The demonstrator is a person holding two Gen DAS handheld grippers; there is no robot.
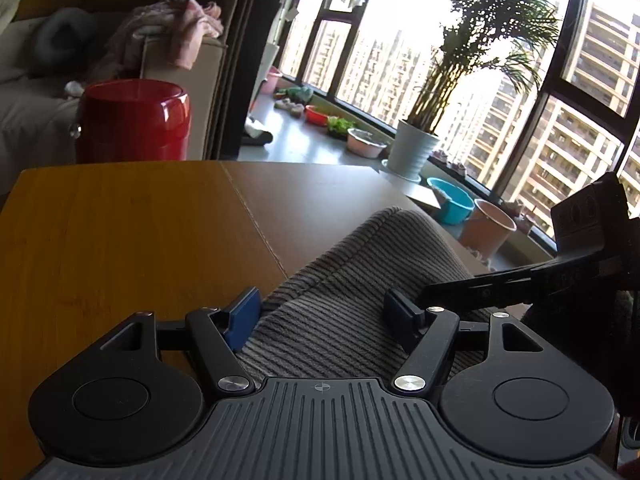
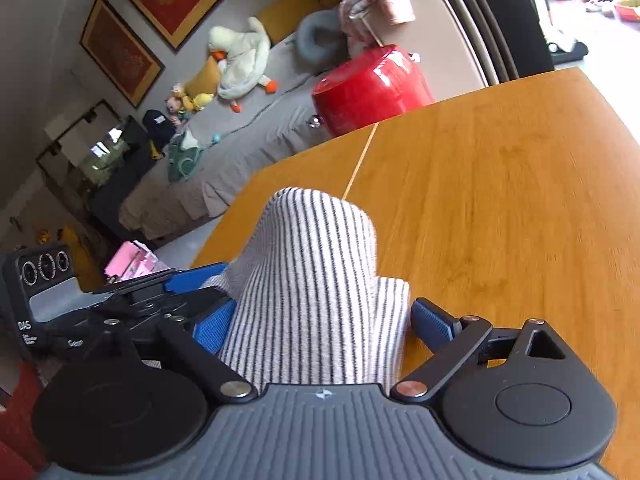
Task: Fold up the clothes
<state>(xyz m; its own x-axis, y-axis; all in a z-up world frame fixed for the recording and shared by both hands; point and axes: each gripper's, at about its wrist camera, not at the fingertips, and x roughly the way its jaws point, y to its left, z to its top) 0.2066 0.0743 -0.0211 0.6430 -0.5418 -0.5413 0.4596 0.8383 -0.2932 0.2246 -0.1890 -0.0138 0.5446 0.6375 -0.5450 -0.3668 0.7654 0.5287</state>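
A grey-and-white striped garment (image 1: 352, 280) lies bunched on the wooden table (image 1: 120, 240). In the left wrist view my left gripper (image 1: 324, 316) is open, its blue pads on either side of the cloth. The right gripper's black fingers reach in from the right (image 1: 480, 284). In the right wrist view the same striped garment (image 2: 316, 280) rises in a fold between the open blue pads of my right gripper (image 2: 320, 324), over the table (image 2: 500, 200). The left gripper (image 2: 160, 292) shows at the left, close beside the cloth.
A red round stool (image 1: 132, 120) stands beyond the table's far edge, with a beige sofa (image 1: 32, 92) behind it. A potted palm (image 1: 416, 148), bowls and buckets line the window ledge. In the right wrist view, plush toys (image 2: 240, 56) lie on the sofa.
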